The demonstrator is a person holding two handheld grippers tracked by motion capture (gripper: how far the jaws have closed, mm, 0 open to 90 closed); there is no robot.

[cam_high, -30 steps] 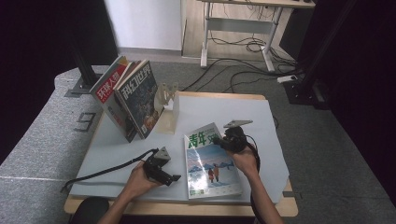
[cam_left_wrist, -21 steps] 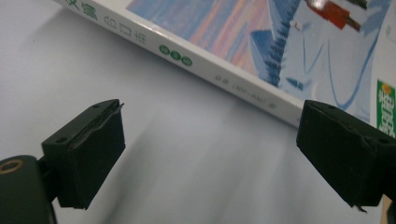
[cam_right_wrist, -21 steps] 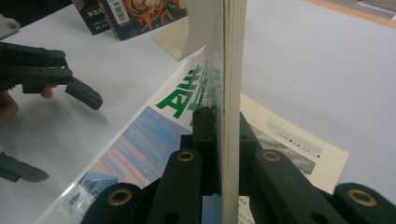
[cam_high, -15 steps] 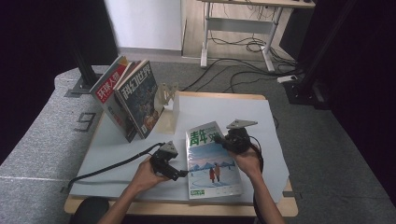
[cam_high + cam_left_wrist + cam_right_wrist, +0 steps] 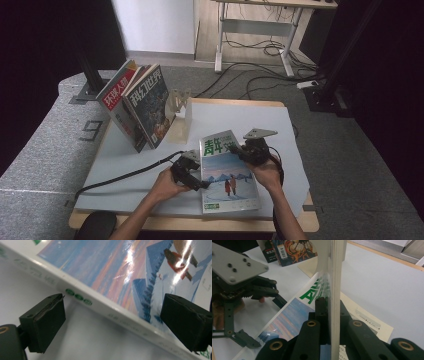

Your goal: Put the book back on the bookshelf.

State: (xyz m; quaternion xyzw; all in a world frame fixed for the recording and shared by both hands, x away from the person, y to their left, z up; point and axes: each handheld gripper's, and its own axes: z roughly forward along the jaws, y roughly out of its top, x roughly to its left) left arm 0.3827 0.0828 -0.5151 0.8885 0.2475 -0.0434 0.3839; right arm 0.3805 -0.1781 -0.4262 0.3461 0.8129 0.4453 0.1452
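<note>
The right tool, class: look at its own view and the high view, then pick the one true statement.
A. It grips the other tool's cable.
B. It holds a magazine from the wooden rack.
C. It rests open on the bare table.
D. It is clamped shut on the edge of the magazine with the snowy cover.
D: in the right gripper view the right tool has both jaws pressed against the edge of the snowy-cover magazine.

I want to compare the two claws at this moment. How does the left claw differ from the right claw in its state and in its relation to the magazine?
The right claw is shut on the magazine's right edge; the left claw is open, its jaws apart on either side of the magazine's left edge, not pressing it. The right claw carries a grey plate on top; the left one shows none. Both are hand-held at the magazine's sides.
</note>
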